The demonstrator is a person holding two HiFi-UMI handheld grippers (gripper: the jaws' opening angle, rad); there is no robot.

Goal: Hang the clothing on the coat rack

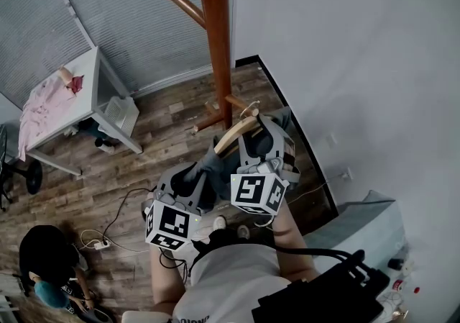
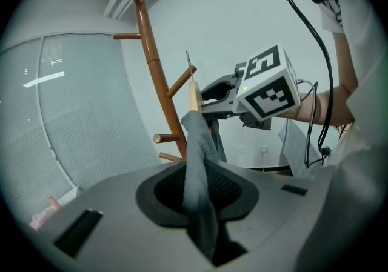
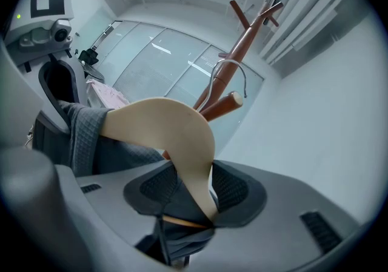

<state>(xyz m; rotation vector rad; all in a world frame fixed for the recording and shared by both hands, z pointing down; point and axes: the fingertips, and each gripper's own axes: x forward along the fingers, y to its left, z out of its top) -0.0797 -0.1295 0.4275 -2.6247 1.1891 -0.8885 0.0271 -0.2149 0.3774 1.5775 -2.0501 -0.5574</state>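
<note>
A tall brown wooden coat rack [image 1: 215, 34] stands by the white wall, its pegs sticking out at several heights [image 2: 154, 83]. A pale wooden hanger [image 3: 170, 128] with a metal hook [image 3: 227, 80] carries a grey quilted garment [image 2: 197, 168]. My right gripper [image 3: 193, 195] is shut on the hanger's arm and the cloth under it. My left gripper [image 2: 200, 201] is shut on a fold of the grey garment. In the head view both grippers [image 1: 215, 192] are close together just below the rack's lowest pegs, with the hanger [image 1: 233, 134] between them and the post.
A white table [image 1: 97, 98] with pink clothing [image 1: 43, 109] stands at the left by the blinds. A person [image 1: 47, 264] crouches at the lower left near cables on the wooden floor [image 1: 108, 242]. Grey fabric [image 1: 363, 224] lies at the right by the wall.
</note>
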